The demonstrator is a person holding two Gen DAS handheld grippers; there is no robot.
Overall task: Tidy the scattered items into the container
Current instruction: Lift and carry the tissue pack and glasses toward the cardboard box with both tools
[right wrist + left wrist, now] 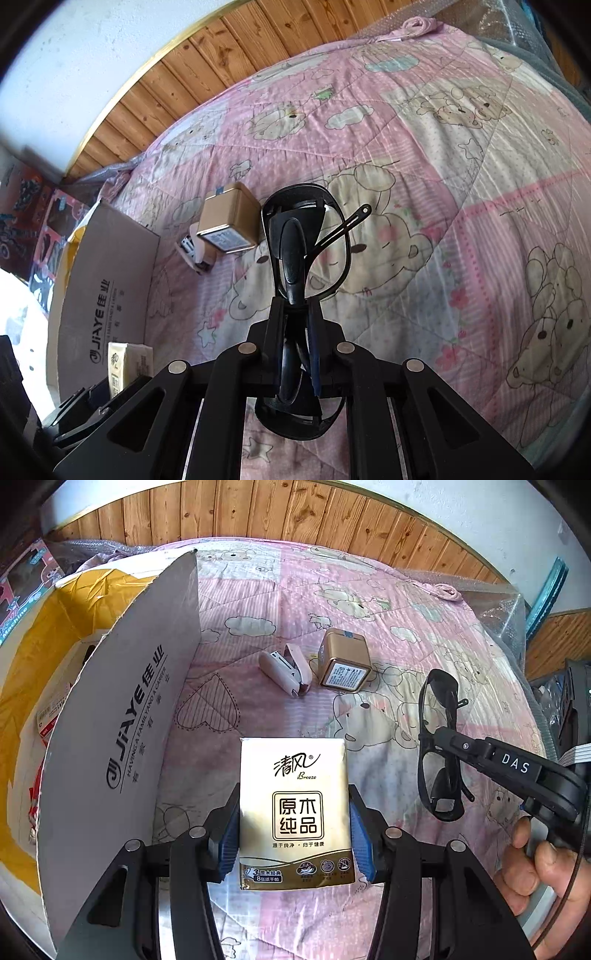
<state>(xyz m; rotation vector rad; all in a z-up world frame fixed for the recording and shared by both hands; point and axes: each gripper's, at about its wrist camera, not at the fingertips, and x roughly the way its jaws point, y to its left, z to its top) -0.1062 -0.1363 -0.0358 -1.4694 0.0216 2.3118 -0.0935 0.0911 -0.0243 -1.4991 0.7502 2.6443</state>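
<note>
pink quilted bed [369, 602]: stapler [284, 670], gold tin [343, 662], box [122, 716]

Home bedroom: bed under pink cartoon-bear quilt [369, 602], wood-panelled wall [295, 513], cardboard box [122, 709] alongside.

- Bright, even daylight in both views; colours on the bed quilt [369, 602] read clearly.
- Glare on the glossy tissue pack [295, 812] and on the plastic wrap [509, 616] at bed's far edge.
- Soft, short shadows under objects.
- Heavy fisheye bend w/ dark vignette at corners.
- Right wrist view: left edge blown out and blurred; center sharp.
</note>
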